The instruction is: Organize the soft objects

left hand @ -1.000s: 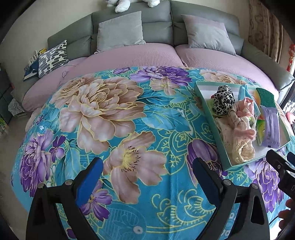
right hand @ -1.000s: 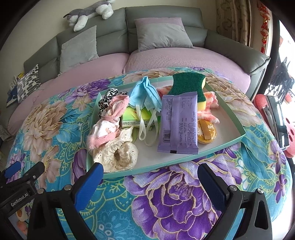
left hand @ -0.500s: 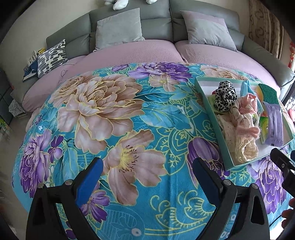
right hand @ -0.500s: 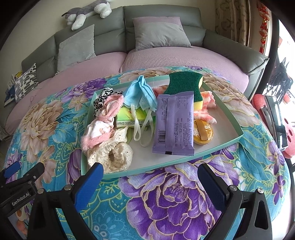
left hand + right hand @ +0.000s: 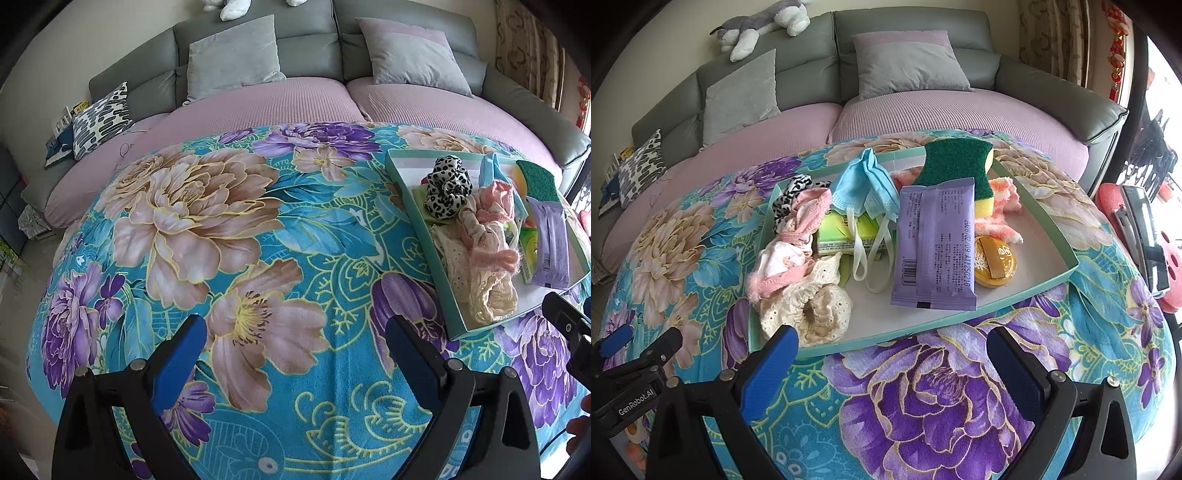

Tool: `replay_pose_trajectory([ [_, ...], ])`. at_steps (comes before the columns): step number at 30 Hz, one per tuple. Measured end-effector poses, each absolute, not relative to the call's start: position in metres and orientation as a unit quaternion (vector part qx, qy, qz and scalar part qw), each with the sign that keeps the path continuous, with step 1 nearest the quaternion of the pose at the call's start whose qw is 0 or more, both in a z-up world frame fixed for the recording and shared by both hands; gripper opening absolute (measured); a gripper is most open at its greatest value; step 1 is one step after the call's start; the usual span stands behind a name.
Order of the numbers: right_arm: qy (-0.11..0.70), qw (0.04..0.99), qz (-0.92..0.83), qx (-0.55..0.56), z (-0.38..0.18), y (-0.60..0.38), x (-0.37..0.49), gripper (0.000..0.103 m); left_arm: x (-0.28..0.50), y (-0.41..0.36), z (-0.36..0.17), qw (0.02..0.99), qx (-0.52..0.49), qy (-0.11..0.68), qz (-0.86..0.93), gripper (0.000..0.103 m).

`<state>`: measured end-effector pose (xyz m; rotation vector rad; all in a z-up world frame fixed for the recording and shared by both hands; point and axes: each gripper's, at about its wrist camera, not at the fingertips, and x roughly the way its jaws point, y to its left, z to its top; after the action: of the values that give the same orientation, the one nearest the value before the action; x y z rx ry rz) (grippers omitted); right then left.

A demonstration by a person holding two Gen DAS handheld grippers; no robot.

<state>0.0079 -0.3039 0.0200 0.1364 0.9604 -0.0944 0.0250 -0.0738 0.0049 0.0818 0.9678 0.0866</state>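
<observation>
Since a second ago, both views have crept slightly closer to the tray; nothing in it has shifted, and your fingers are spread as wide as before.

Near: your right gripper (image 5: pixel 888 363) hovers over the floral blanket (image 5: pixel 229 229) just short of the tray (image 5: pixel 1047 225), fingers wide apart, holding nothing. Your left gripper (image 5: pixel 295 352) hangs over bare blanket well left of the tray, equally wide and empty.

Mid: every loose item in view lies inside the tray. Cream lace scrunchie (image 5: pixel 812 314) sits at the near left corner, touching the front wall. Pink-trimmed fabric (image 5: pixel 783 262) lies on top of it. Purple packet (image 5: pixel 934 243) lies flat at centre, overlapping the yellow-based green sponge (image 5: pixel 956 166) behind it and just beside the round amber tin (image 5: pixel 995 264). Blue face mask (image 5: pixel 866 184) drapes over a green tissue pack (image 5: pixel 842 230). Leopard scrunchie (image 5: pixel 447 186) sits at the far left; a pink-and-white fluffy cloth (image 5: pixel 1001 218) lies under the sponge.

Far: grey sofa (image 5: pixel 908 29) with cushions and a plush dog (image 5: pixel 761 26) on its back.

Progress: items are gathered but heaped, soft and non-soft mixed. This fits either a pile awaiting sorting or a finished collection into the tray; the frames do not settle which.
</observation>
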Motion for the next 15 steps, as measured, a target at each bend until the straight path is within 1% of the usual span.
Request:
replay_pose_trajectory([
  [15, 0.468, 0.88, -0.045, 0.066, 0.0145, -0.3036, 0.0104, 0.103, 0.0264, -0.0734, 0.0032, 0.881, 0.038, 0.469, 0.046, 0.098],
])
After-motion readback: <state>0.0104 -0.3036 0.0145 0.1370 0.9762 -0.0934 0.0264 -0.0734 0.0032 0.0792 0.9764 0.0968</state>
